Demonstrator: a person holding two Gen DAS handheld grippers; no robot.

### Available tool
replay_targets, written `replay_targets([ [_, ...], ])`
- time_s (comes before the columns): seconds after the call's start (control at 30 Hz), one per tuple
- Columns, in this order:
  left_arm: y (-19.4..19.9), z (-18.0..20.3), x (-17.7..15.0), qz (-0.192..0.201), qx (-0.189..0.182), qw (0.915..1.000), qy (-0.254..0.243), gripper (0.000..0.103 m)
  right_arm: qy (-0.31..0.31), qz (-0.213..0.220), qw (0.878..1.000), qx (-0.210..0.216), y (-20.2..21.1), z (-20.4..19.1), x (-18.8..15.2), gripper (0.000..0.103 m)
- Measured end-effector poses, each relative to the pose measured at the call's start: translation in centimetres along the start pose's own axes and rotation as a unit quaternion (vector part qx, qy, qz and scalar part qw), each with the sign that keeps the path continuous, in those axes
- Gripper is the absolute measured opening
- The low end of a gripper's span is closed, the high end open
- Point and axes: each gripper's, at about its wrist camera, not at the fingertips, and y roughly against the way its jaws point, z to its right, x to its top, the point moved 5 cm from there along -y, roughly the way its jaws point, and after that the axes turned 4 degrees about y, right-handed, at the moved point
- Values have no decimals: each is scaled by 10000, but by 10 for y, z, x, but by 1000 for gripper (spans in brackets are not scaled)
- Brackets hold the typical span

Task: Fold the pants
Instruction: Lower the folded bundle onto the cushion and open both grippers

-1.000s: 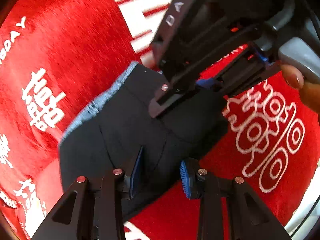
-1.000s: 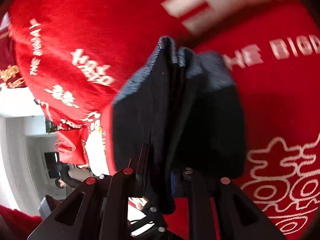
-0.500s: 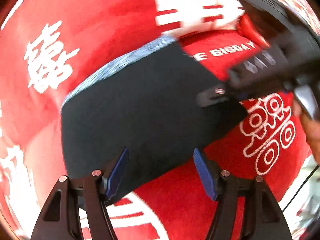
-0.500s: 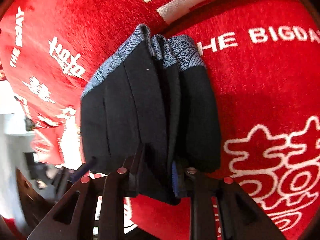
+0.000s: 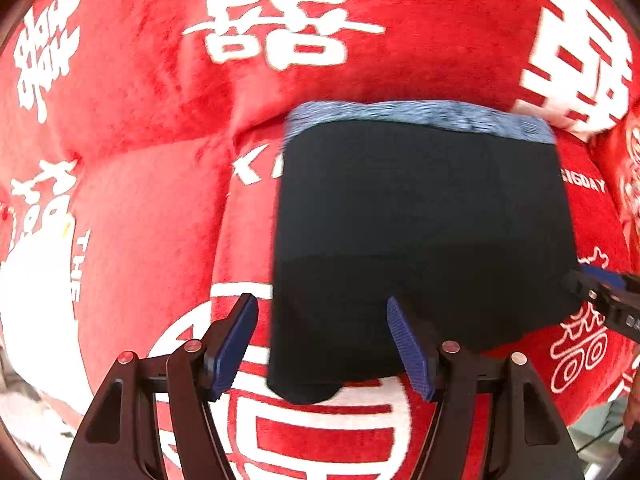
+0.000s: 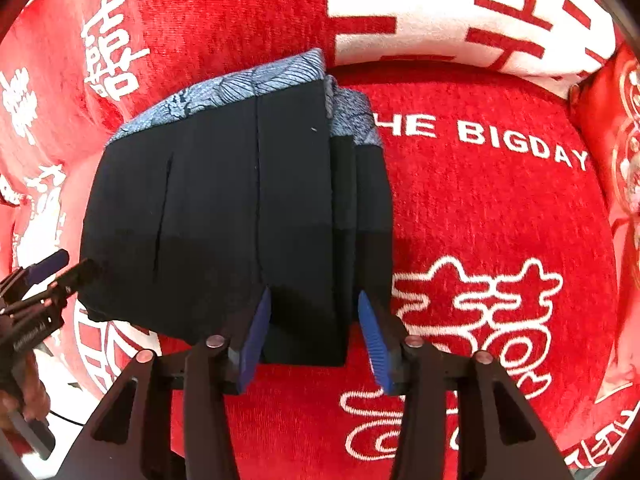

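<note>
The dark navy pants [image 5: 420,240] with a blue-grey patterned waistband lie folded into a compact stack on the red blanket [image 5: 140,184]. In the right wrist view the pants [image 6: 224,216] show several stacked layers at their right edge. My left gripper [image 5: 324,344] is open, its blue pads astride the stack's near left corner, holding nothing. My right gripper [image 6: 314,340] is open, its pads either side of the stack's near edge, empty. Each gripper shows at the edge of the other's view: the right [image 5: 608,300], the left [image 6: 44,280].
The red plush blanket [image 6: 500,216] with white characters and the words "THE BIGDAY" covers the whole surface. A ridge of the blanket with a white pattern [image 6: 460,12] rises behind the pants. A floor edge shows at the lower right [image 5: 596,432].
My right gripper has opened and let go of the folded pants, which now lie flat. My left gripper has opened wider and drawn back to the stack's near left corner.
</note>
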Motion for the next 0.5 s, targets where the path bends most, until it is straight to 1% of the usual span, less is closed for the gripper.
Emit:
replay_targets([
  [0.03,-2,-3,0,-22,20,10000,54,81,-52,-30,10000,-6,0,-1,0,56],
  [0.07,-3,-6,1,10,20,9999,128,87,-130,-71,9999,-2,0,1,-1,57],
  [0.13,0,-13,2,57,-21,9998,187,87,-206,-114,9997,-10,0,4,-4,57],
  [0.27,-7,-17,4,-61,-36,9998,211,87,-114,-140,9997,-170,1,4,-11,57],
  [0.4,-13,-19,6,-147,-116,9995,269,87,-111,-188,9993,-292,-2,3,-11,62],
  [0.5,-14,-21,6,-180,-142,9994,271,87,-156,-216,9993,-280,-5,-1,-13,63],
])
